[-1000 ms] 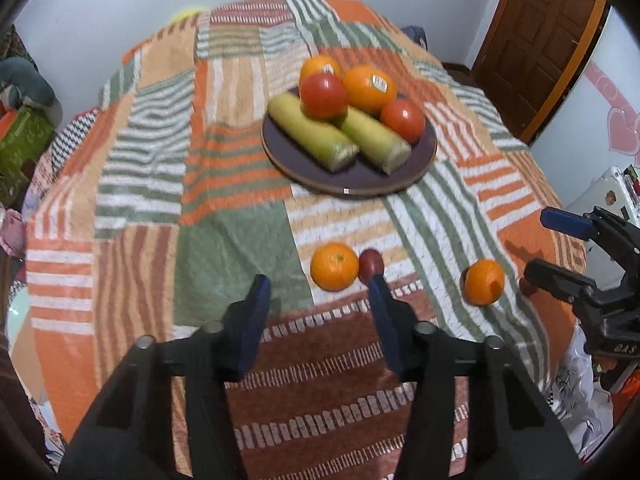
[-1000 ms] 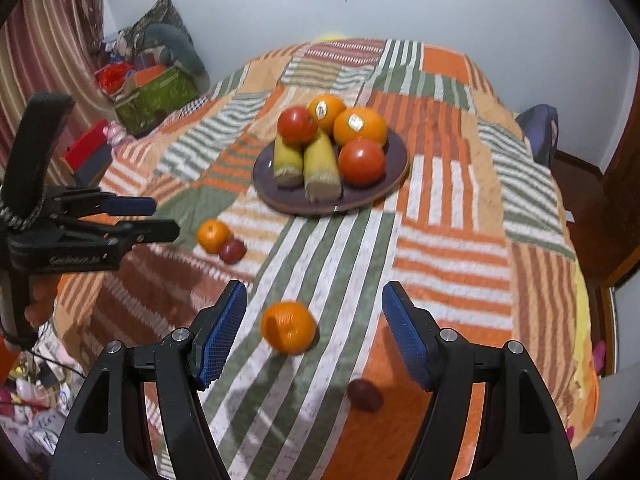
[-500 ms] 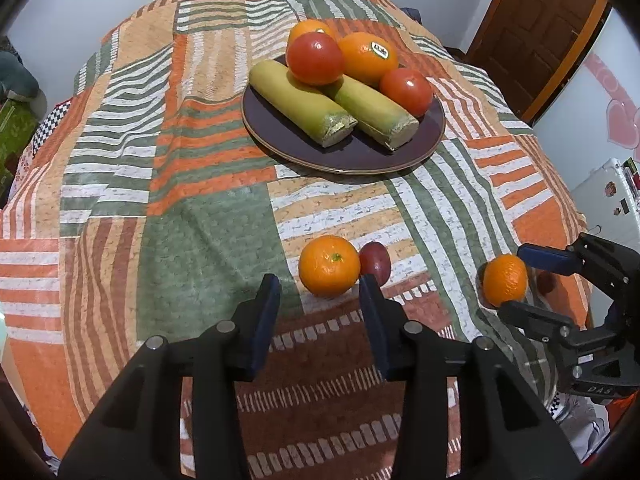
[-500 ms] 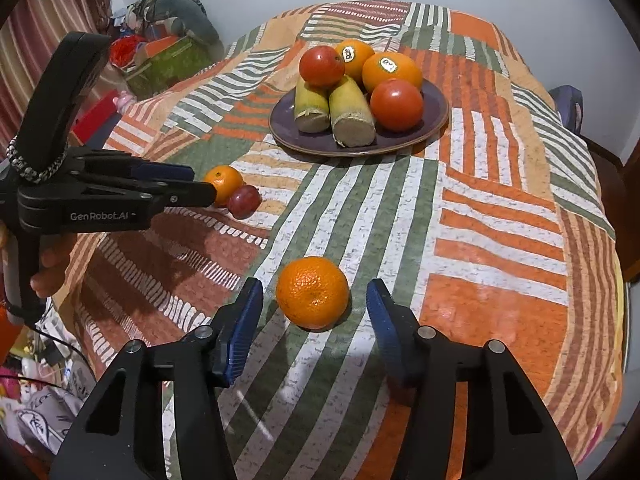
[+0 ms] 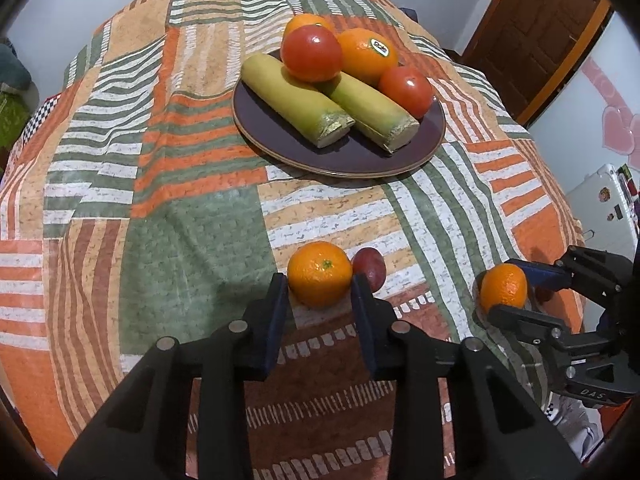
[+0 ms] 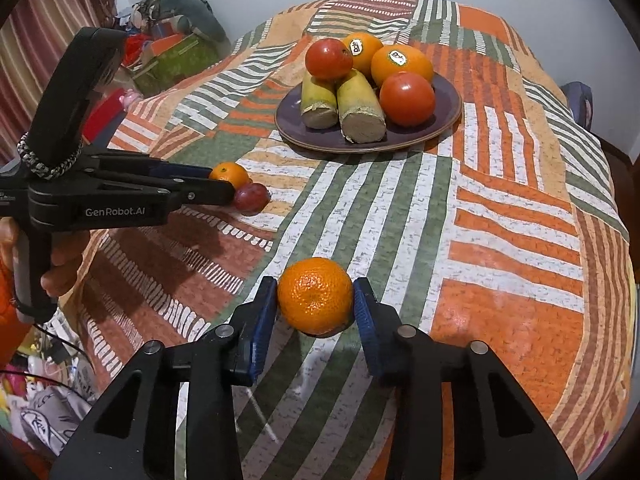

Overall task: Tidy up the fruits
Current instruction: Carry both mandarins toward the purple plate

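Covering the bed, a striped patchwork quilt carries a dark plate of fruit toward its far middle. Near the quilt's front edge, both grippers' jaws have just been closing: the left gripper pinches one mandarin touching a small plum, and the right gripper pinches the other mandarin.

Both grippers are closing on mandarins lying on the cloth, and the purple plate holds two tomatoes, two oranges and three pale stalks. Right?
Not quite: the plate holds two stalks, not three, as both wrist views show. Everything else stands.
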`<state>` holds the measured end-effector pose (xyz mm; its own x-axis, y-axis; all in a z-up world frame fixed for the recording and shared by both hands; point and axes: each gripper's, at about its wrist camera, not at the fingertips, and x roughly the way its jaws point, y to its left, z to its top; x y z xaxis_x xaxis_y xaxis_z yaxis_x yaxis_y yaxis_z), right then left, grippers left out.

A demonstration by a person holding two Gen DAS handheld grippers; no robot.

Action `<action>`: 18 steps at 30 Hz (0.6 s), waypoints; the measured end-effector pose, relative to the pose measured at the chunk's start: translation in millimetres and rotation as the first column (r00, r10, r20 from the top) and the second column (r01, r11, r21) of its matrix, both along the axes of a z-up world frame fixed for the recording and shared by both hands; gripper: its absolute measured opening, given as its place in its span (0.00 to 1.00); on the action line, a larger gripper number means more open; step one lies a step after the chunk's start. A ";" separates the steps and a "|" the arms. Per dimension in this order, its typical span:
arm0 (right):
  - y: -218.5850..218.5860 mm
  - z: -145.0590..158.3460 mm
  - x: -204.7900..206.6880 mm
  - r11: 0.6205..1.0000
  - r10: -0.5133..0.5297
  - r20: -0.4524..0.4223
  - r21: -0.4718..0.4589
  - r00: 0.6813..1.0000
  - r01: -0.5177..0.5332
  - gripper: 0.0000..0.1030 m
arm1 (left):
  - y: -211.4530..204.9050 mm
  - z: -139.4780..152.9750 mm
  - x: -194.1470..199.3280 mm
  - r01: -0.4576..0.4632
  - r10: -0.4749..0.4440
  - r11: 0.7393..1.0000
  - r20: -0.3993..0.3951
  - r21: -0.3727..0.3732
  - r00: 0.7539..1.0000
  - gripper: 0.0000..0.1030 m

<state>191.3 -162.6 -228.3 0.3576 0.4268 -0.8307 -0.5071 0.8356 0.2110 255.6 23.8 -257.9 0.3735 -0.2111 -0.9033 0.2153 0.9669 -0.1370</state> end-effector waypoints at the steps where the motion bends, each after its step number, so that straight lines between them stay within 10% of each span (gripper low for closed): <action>1: -0.6 0.6 0.4 1.000 0.000 -0.001 0.003 1.000 0.000 0.35 | 0.8 1.2 -0.5 -0.004 0.004 1.000 0.001 0.000 1.000 0.31; 18: -15.4 22.0 24.2 0.997 -0.063 0.051 0.046 0.997 0.061 0.35 | 0.4 28.0 6.0 -0.006 0.006 1.000 0.054 0.008 0.998 0.20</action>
